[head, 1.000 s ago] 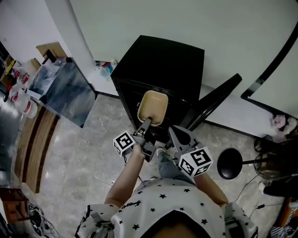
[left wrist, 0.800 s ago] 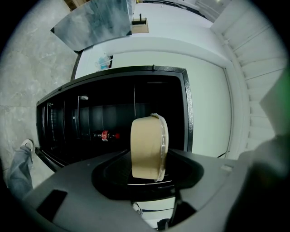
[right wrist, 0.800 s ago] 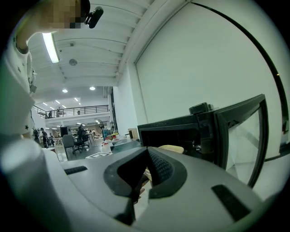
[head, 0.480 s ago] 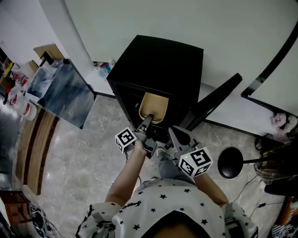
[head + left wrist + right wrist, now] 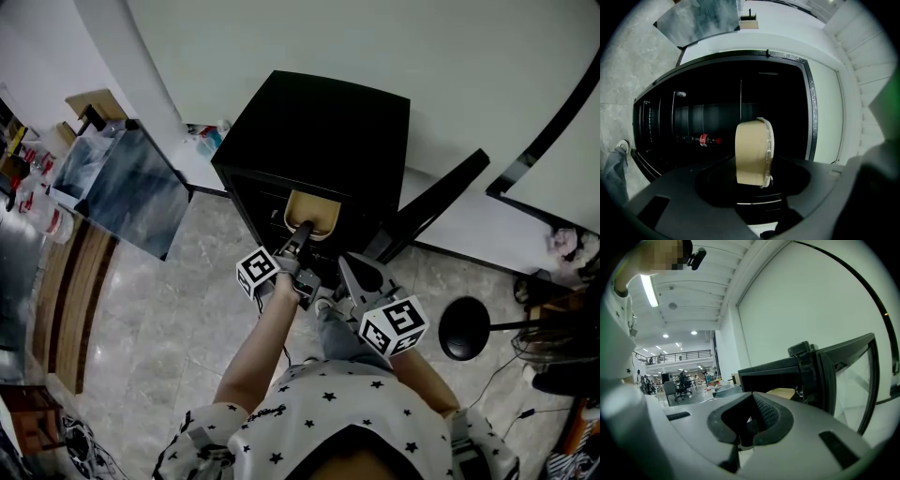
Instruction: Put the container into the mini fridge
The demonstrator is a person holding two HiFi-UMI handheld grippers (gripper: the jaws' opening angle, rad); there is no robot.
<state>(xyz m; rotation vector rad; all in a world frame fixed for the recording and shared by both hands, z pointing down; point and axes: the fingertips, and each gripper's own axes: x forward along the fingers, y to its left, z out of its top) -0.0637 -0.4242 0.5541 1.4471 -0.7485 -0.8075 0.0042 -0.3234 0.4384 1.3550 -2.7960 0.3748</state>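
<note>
Left gripper (image 5: 302, 230) is at the mouth of the mini fridge (image 5: 323, 122), and the cavity ahead of it is open and dark. The container (image 5: 751, 152) in its jaws has clear room on either side before the door frame (image 5: 809, 108). Deep inside, left of the container in the left gripper view, a red-labelled bottle (image 5: 705, 139) takes up some space. The open door (image 5: 436, 202) stands just past the right gripper (image 5: 347, 264) and closes off that side. The floor outboard of the left gripper is passable as far as a grey panel (image 5: 122, 187).
</note>
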